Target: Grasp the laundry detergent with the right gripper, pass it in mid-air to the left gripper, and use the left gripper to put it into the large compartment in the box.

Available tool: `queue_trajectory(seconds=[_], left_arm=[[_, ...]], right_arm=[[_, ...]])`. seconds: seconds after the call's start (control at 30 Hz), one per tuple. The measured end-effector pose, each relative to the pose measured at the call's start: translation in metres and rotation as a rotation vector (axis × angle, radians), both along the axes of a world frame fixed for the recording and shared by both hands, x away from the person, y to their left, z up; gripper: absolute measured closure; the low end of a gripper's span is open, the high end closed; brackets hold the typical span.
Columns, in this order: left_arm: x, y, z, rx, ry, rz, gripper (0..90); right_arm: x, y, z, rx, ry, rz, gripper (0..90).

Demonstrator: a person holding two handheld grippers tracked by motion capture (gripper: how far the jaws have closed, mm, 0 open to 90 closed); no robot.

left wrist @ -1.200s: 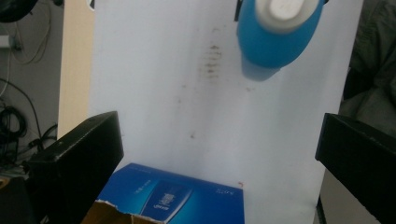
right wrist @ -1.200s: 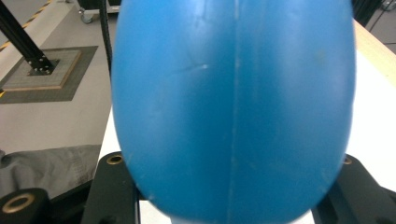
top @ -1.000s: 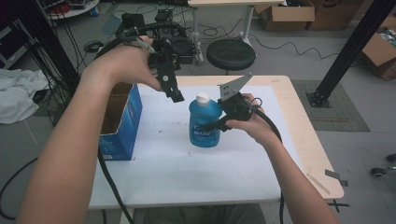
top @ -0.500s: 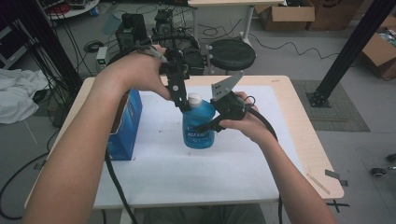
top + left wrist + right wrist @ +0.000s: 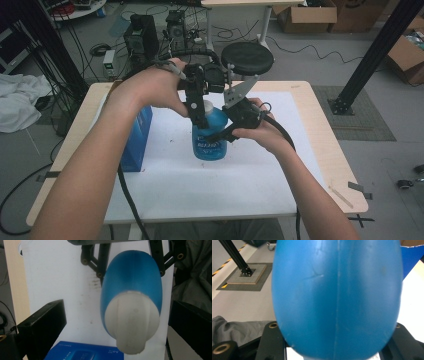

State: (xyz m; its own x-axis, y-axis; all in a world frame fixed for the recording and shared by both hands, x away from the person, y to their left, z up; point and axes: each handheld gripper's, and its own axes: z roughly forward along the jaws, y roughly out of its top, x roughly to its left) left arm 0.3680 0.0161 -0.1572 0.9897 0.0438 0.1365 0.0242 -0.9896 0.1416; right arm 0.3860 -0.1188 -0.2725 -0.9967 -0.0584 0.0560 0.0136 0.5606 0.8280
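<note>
White paper covers most of the wooden bench (image 5: 320, 150), and from the high view we see a blue bottle (image 5: 210, 135) standing upright near its middle, white cap (image 5: 208, 106) on top. A blue box (image 5: 137, 140) stands just left of it. Our right tool (image 5: 220, 134) grips the bottle's body from the right side, while our left tool (image 5: 199, 112) hangs over the cap from the far left.

Along the left tool's view, the cap (image 5: 132, 320) sits between the two black jaws, which stand wide and apart from it (a clear gap shows on each side). The right tool's linkage (image 5: 100, 262) hugs the bottle (image 5: 132, 275) beyond.

From the right tool's view, the bottle's blue wall (image 5: 337, 297) lies clamped between the jaws.
</note>
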Motion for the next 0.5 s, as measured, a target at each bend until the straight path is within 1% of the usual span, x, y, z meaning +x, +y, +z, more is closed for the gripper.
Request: queue_trajectory(seconds=[0.07,0.17,0.33,0.4,0.43,0.5], left_arm=[[0.0,0.001,-0.002,-0.004,0.001,0.001,3.0],[0.0,0.002,-0.006,-0.012,0.012,-0.003,4.5],[0.0,0.004,-0.01,-0.019,-0.001,-0.003,6.2],[0.001,0.005,-0.01,-0.025,0.003,-0.004,8.9],[0.001,0.006,-0.011,-0.025,-0.001,-0.004,9.7],[0.001,0.006,-0.012,-0.026,0.008,-0.003,11.0]], right_arm=[[-0.001,0.0,0.001,0.0,0.002,0.002,45.6],[-0.001,0.001,0.001,-0.001,0.0,-0.001,45.6],[-0.001,0.001,0.002,-0.006,0.001,-0.004,45.6],[-0.001,0.0,0.001,-0.005,0.001,-0.003,45.6],[0.0,0.0,0.001,-0.005,0.003,-0.004,45.5],[0.0,0.001,0.001,-0.007,0.001,-0.005,45.6]])
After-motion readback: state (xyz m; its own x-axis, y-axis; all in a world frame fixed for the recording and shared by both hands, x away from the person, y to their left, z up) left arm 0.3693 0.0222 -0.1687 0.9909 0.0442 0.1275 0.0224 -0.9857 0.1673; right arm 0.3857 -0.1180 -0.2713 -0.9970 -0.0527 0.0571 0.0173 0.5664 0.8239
